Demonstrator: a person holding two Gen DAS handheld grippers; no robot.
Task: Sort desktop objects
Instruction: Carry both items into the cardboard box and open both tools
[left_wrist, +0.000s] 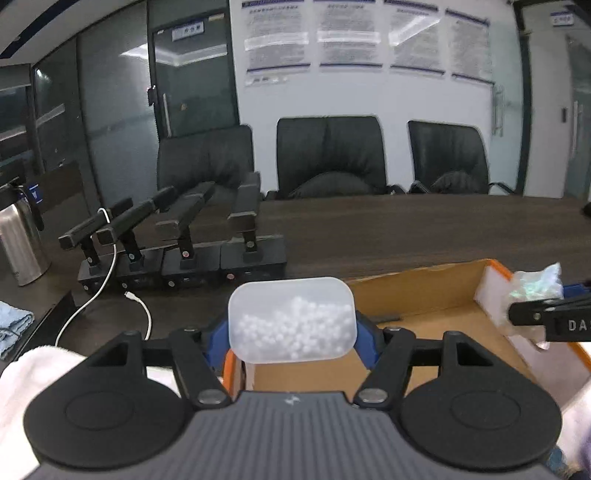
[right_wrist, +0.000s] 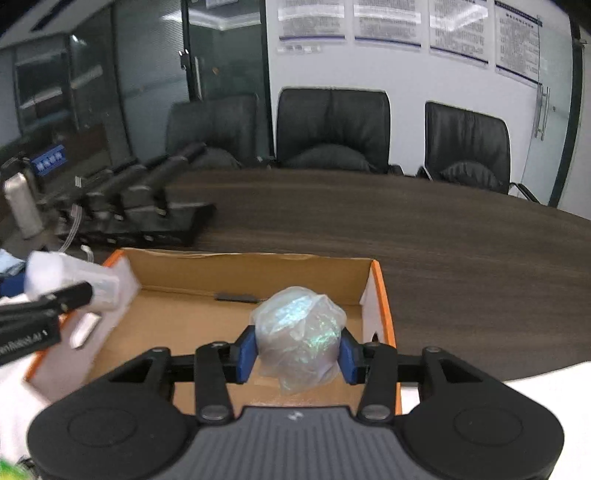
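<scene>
Dark wood-grain conference table (right_wrist: 406, 229) carries an open cardboard box (right_wrist: 258, 269) at its near edge. Nearest, the left gripper (left_wrist: 291, 332) clamps a frosted plastic container (left_wrist: 291, 319) of small white beads between its blue pads, held above the box's left end. At three o'clock from it, the right gripper (right_wrist: 297, 350) is closed on a crumpled iridescent film ball (right_wrist: 301, 332), held above the box's interior. Farther out at ten o'clock stands a row of black desktop microphones (left_wrist: 177, 236). Beyond the table, three black chairs (right_wrist: 332, 129) line the wall.
</scene>
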